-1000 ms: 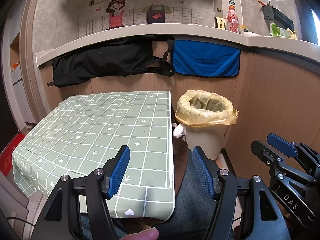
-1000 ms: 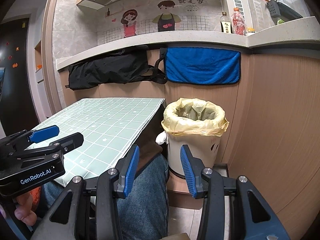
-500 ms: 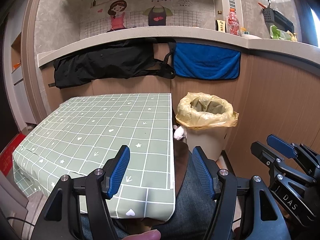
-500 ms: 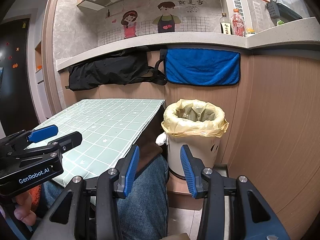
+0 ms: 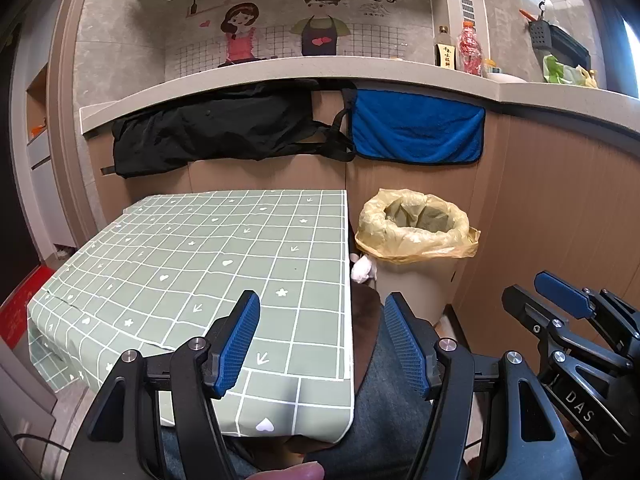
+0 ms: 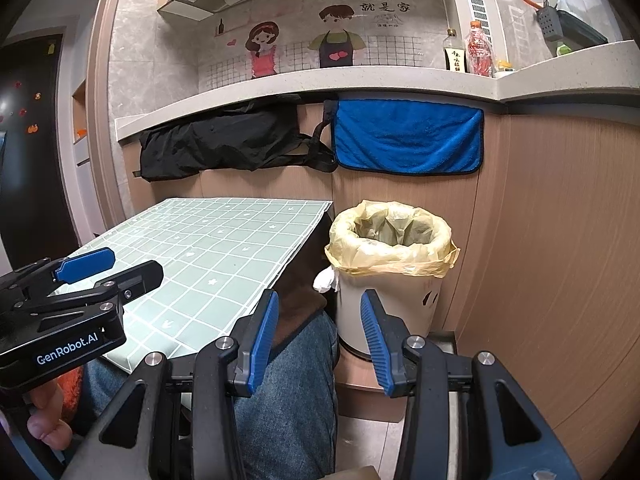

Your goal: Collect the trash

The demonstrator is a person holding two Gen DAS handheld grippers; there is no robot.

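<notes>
trash: only piece I can spot is a crumpled white wad (image 5: 362, 268) wedged low between the table edge and the bin, touching the bin's side, looks like it's off the tabletop, so probably a miss or a drop

bin: lined with a yellow bag (image 5: 416, 226) folded over the rim, mouth wide open, parked right beside the table corner so tossing stuff in is easy

table: green checked cloth (image 5: 200, 264), nothing on it that I can see

left gripper (image 5: 320, 344): fingers spread wide, nothing between them, hanging over the near table corner and the person's lap, aimed roughly at the wad

right gripper (image 6: 316, 336): also spread and empty, pointed at the bin's base above the knee, wad just left of its line

my guess: both are parked ready, one reaches down for the wad next
</notes>
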